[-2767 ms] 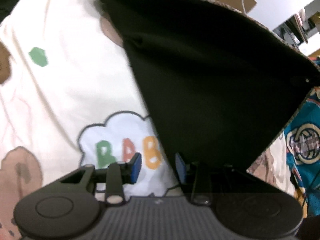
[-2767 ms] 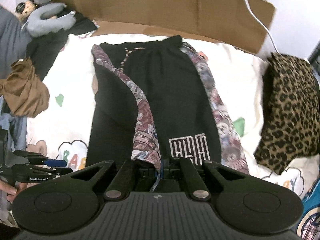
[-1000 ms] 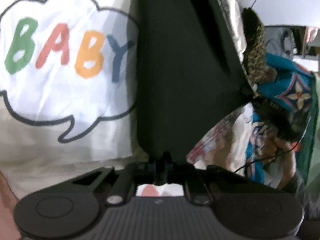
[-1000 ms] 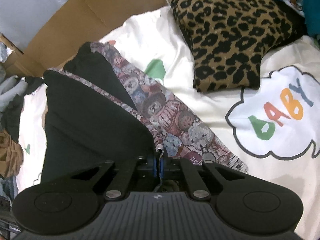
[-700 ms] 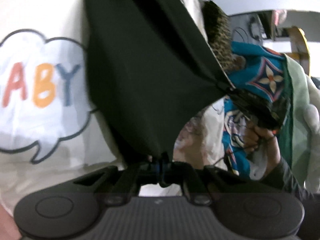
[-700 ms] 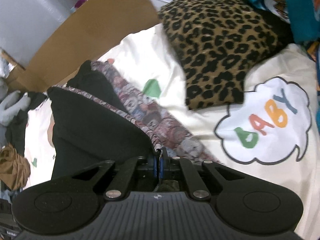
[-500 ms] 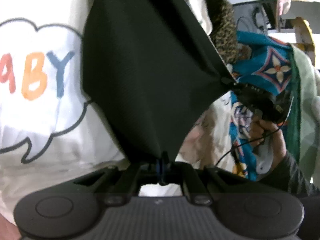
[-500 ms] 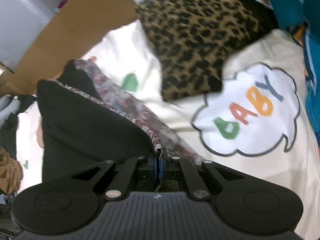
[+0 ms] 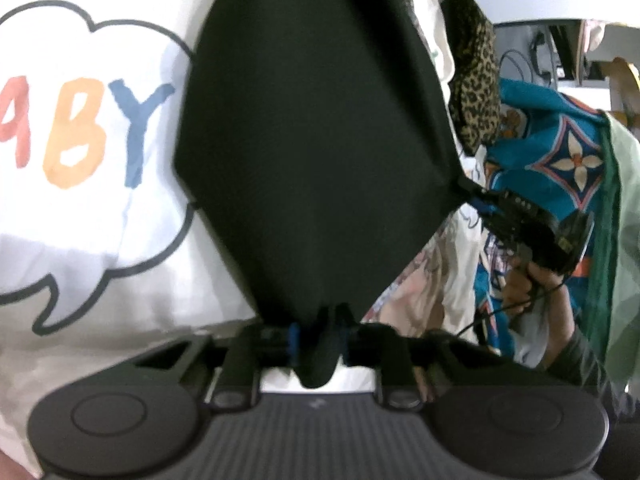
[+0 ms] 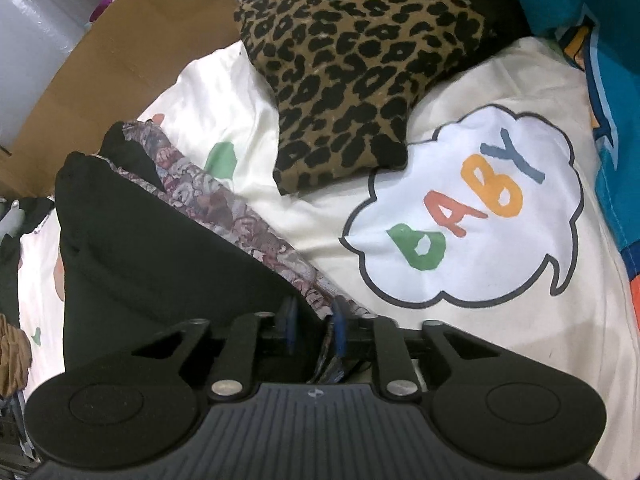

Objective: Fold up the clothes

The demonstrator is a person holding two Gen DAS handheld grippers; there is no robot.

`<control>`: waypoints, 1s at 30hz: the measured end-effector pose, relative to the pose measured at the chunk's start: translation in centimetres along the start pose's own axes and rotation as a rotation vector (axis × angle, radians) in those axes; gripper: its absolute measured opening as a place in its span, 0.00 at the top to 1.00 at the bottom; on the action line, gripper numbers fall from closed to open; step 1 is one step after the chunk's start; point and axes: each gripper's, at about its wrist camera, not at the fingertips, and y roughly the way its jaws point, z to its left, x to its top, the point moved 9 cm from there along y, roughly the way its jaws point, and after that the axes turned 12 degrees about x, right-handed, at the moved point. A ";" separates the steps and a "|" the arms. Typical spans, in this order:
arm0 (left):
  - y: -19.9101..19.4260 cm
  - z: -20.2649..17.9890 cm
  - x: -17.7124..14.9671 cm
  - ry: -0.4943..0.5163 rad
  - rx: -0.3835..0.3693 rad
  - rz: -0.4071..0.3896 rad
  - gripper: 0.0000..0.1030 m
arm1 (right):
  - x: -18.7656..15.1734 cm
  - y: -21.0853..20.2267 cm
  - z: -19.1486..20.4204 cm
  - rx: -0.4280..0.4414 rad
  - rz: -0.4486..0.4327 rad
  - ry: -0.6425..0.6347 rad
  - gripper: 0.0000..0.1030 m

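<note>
Since the earlier frames both grippers have carried the black trousers (image 9: 312,128) clear of the "BABY" sheet (image 10: 472,216), left gripper (image 9: 318,338) and right gripper (image 10: 314,326) each clamped on a hem corner; fold half-made, laying down pending.

1. The black garment (image 10: 152,264) is matt cloth with a woven patterned trim (image 10: 240,216).
2. The bedsheet (image 10: 460,320) is smooth printed cloth.
3. The leopard-print cushion (image 10: 352,60) looks nappy.
4. The cardboard (image 10: 132,40), upper left, is matt brown.
</note>
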 end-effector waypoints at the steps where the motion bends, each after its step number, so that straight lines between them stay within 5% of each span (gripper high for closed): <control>1: 0.0 -0.1 0.0 0.007 -0.002 0.002 0.98 | 0.0 -0.1 0.0 -0.001 -0.001 -0.002 0.97; 25: 2.2 -1.6 -1.0 0.134 0.051 0.043 0.98 | -0.8 -0.8 -2.1 -0.128 0.030 -0.047 0.97; 30: 2.2 -1.1 -0.7 0.125 0.080 0.057 0.92 | 0.1 -1.5 -2.3 -0.104 -0.007 -0.024 0.88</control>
